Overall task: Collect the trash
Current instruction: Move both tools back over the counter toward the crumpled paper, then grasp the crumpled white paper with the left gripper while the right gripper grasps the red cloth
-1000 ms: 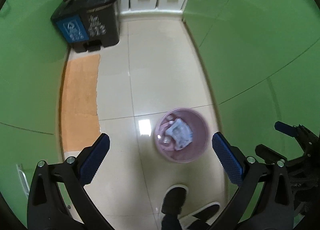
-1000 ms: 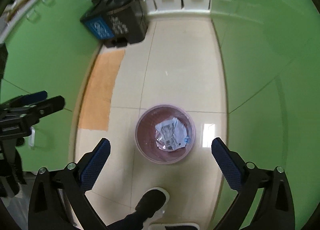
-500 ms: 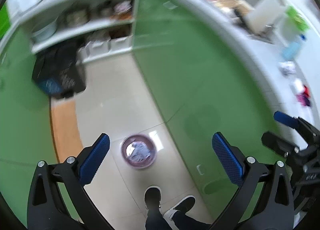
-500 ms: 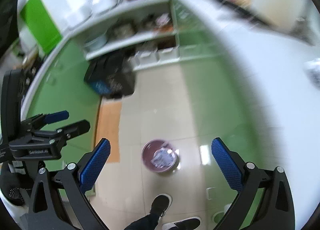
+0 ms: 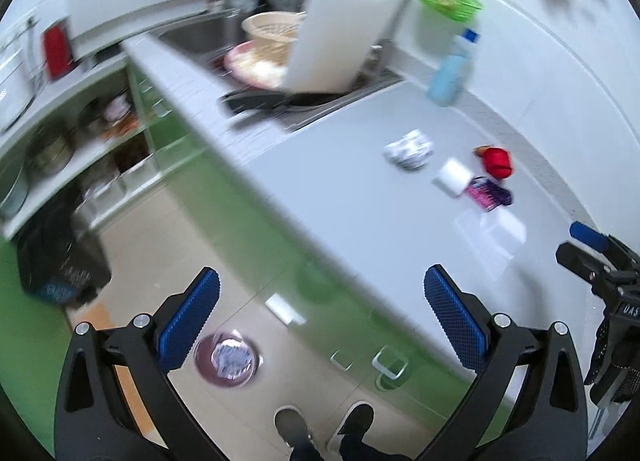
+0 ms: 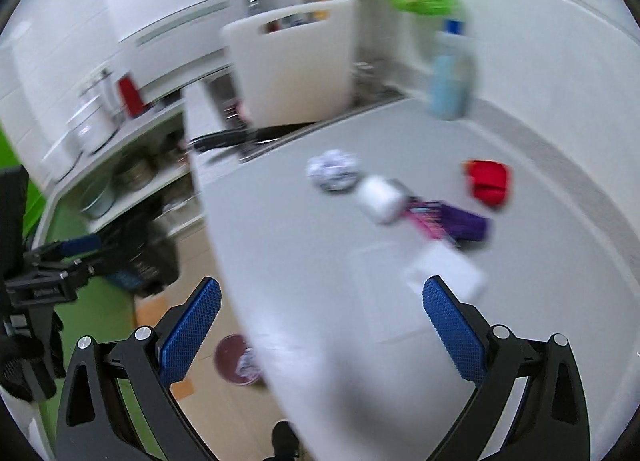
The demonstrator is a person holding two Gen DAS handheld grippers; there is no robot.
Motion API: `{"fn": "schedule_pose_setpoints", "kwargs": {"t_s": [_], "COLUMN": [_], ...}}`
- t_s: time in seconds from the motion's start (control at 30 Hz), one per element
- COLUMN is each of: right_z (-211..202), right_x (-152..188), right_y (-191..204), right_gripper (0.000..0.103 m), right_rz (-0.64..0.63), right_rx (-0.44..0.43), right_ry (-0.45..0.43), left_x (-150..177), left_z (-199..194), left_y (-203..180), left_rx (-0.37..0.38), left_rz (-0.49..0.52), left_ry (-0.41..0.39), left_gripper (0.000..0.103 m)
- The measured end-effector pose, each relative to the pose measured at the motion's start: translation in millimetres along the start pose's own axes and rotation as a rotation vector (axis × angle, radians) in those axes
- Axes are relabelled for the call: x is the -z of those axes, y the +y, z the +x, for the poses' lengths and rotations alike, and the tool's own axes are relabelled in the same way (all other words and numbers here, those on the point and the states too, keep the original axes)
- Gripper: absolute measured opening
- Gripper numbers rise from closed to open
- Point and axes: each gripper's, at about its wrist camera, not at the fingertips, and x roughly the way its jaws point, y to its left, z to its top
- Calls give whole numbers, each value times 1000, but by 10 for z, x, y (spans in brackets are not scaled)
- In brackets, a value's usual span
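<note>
Both grippers are being held above the edge of a white countertop (image 5: 352, 197), and both views are being blurred by motion. The left gripper (image 5: 320, 321) is being held with its blue-padded jaws spread wide and nothing between them; the right gripper (image 6: 320, 321) is likewise being carried wide open and empty. Trash is being shown scattered on the countertop: a crumpled printed paper ball (image 5: 410, 149), a small white roll (image 5: 454, 177) just beside it, a pink and purple wrapper (image 5: 488, 195) touching the roll, a red crumpled piece (image 5: 496, 163) near the wall, and a clear plastic container (image 5: 492, 237) nearest the grippers. In the right wrist view the same paper ball (image 6: 333, 169), white roll (image 6: 380, 199), wrapper (image 6: 448, 221), red piece (image 6: 490, 183) and clear container (image 6: 448, 275) are being seen, with the container lying just ahead of the right-hand pad. A pink bin (image 5: 227, 359) with crumpled paper in it is being seen down on the floor, near the person's shoes (image 5: 320, 431). A white cutting board (image 5: 340, 29) is being leaned in the sink (image 5: 320, 109), and a blue bottle (image 5: 450, 69) is standing on the counter beside it.
</note>
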Motion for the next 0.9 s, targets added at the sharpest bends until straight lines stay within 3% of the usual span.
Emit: {"fn": "schedule_pose_setpoints", "kwargs": {"t_s": [0.27,0.43,0.9], "right_z": [-151,-68,731], "right_x": [4,-100,-603], "right_y": [-743,-968,-1423], "right_gripper": [97,97,97], "right_rz": [77,90,73], "right_rx": [80,92,98], "right_ry": [-16,-6,50], "left_x": [-567,-843,-1212], "left_z": [478,926,1939], "left_y": [-629,-885,-1172], "left_rx": [71,86,13], "left_rz": [73,92,105], "left_ry": [4,39,150], "left_gripper": [100,100,100]}}
